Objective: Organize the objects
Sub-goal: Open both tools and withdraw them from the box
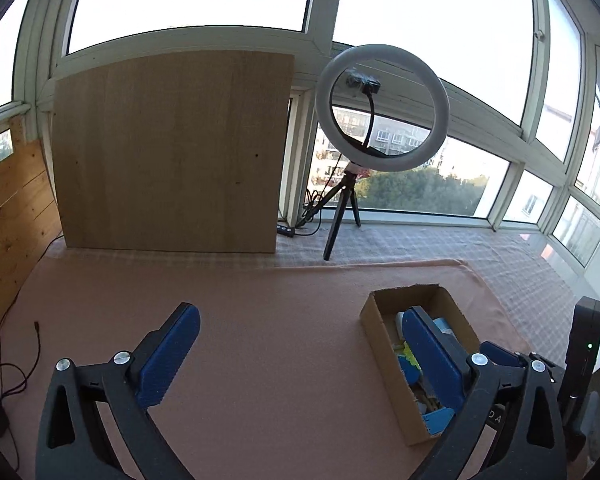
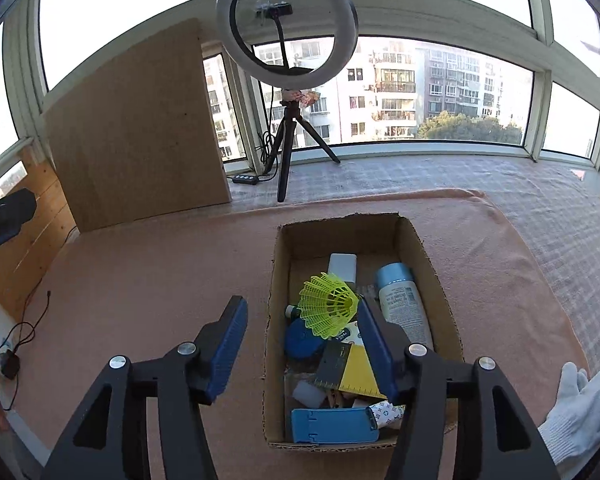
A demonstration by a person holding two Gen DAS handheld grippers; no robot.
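Observation:
An open cardboard box [image 2: 340,228] sits on the pink cloth and holds several items: a yellow shuttlecock [image 2: 328,312] on top, a white and blue bottle [image 2: 402,300], a blue round piece [image 2: 302,340], a yellow and black card [image 2: 352,372] and a blue flat piece [image 2: 332,426]. My right gripper [image 2: 300,306] hangs open above the box's left wall; the shuttlecock lies close to its right finger, not pinched. My left gripper [image 1: 300,316] is wide open over bare cloth, left of the box [image 1: 380,312], with nothing between its fingers.
A ring light on a tripod [image 2: 286,20] stands at the back by the windows, beside a leaning wooden board [image 1: 172,152]. A thin cable [image 1: 32,360] trails at the cloth's left edge. A white-gloved hand [image 2: 580,408] is at the lower right.

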